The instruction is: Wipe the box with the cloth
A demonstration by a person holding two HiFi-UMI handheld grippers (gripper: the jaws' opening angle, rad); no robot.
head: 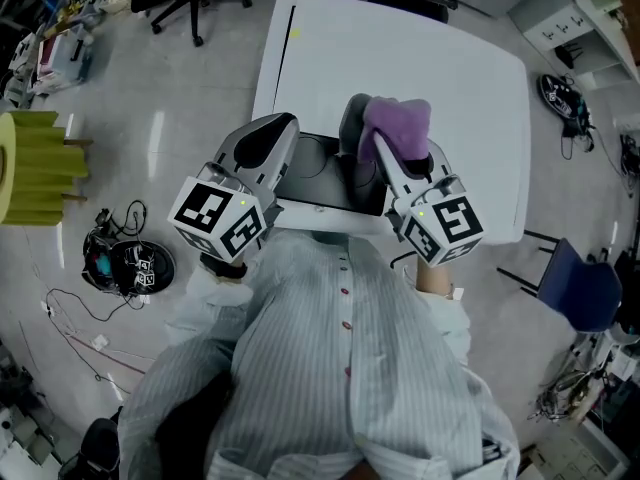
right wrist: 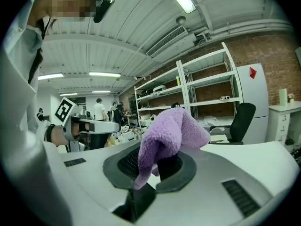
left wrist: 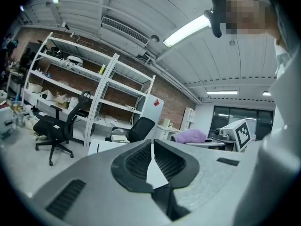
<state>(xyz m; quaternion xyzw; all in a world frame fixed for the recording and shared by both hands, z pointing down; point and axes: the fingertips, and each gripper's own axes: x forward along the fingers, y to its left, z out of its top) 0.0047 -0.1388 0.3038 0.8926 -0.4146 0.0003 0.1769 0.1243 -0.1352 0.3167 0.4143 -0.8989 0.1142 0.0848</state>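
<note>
Between the jaws of the right gripper, a purple cloth is clamped by one fold, and the rest is bunched over the tips. This gripper is held above the near edge of a white table. On that edge a dark box is seen, partly covered by both grippers. The left gripper is held alongside, its jaws drawn together on nothing.

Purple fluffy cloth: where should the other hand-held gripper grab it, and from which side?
Probably the bunched free end of the purple fluffy cloth, approached from beyond the jaw tips: it bulges clear of the right hand-held gripper, whose jaws are shut on its lower fold, so there is room there.
</note>
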